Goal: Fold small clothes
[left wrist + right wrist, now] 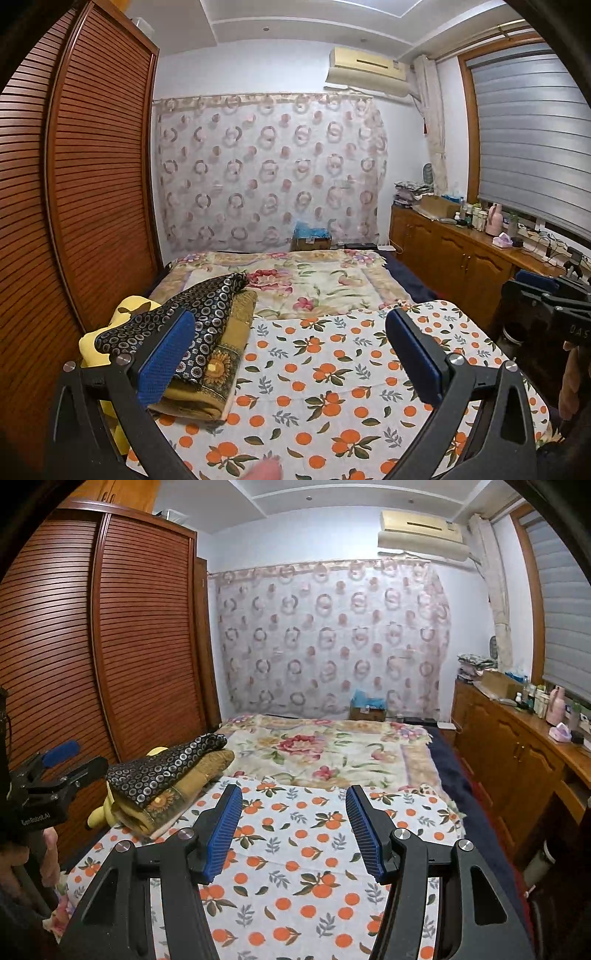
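A stack of folded small clothes lies at the left of the bed: a dark ring-patterned piece [207, 310] [166, 764] on top of a mustard sunflower-print piece [221, 365] [173, 797]. Both rest on a white cloth with orange fruit print [332, 373] [295, 860]. My left gripper [290, 354] is open and empty above this cloth, its left finger beside the stack. My right gripper [293, 834] is open and empty above the same cloth. Each gripper also shows at the edge of the other's view: the left [55, 775], the right [554, 306].
A yellow plush toy [122, 314] [107, 805] lies left of the stack. A floral blanket [314, 284] covers the far bed. A louvred wooden wardrobe [74, 184] stands at left. A wooden cabinet with bottles [465, 254] runs along the right wall.
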A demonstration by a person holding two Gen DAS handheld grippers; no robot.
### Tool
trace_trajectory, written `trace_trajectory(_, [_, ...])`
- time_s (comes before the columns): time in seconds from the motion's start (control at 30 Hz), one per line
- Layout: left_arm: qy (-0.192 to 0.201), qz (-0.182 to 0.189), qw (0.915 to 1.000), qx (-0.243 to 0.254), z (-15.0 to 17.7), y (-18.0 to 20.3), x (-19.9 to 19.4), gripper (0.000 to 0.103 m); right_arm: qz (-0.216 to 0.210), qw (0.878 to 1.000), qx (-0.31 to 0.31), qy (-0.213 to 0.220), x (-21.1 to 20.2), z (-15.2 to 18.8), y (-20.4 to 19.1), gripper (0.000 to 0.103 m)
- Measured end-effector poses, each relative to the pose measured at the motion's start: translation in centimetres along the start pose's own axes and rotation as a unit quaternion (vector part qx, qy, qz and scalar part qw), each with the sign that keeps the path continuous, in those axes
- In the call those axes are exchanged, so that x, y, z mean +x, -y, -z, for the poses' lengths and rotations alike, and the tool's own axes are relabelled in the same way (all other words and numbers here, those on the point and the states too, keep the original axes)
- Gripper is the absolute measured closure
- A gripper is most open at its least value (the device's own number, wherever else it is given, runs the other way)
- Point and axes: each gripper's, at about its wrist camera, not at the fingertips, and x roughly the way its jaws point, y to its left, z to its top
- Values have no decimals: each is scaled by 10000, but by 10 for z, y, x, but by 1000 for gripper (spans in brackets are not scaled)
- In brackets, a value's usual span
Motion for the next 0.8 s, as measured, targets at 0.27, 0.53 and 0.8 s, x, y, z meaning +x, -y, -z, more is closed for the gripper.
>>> trace_trajectory(0.27, [-19, 65, 10000, -6, 1, 3, -1, 0, 70, 10000, 46, 53, -7, 5, -10, 43])
trace_trajectory(0.53, [-27, 68, 10000, -10, 1, 3, -1, 0, 102, 9999, 67, 63, -4, 3, -4, 43])
trace_trajectory(0.8, [-59, 78, 10000, -3, 3, 7, -4, 0, 114, 9999, 75, 100, -8, 4, -2, 43])
